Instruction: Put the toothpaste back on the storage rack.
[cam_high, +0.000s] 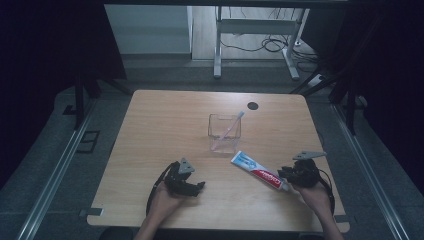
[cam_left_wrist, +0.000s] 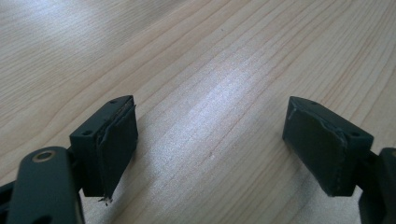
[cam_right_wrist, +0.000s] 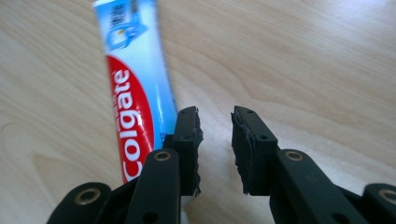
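A red, white and blue toothpaste tube (cam_high: 257, 171) lies flat on the wooden table (cam_high: 160, 125), right of centre. My right gripper (cam_high: 283, 176) sits at the tube's near, cap end. In the right gripper view its jaws are drawn close, a slim gap between them and nothing in it (cam_right_wrist: 215, 135); the toothpaste tube (cam_right_wrist: 133, 93) lies just left of the left jaw. My left gripper (cam_high: 199, 186) rests low at the front left, open. Its pads stand wide apart over bare wood (cam_left_wrist: 210, 140). A clear square cup (cam_high: 224, 134) holds a pink toothbrush (cam_high: 231, 126).
A dark round cable hole (cam_high: 253, 105) sits near the table's far edge. Behind the table stands a white desk frame (cam_high: 255, 30) with cables on the floor. Metal rails run along both sides of the table.
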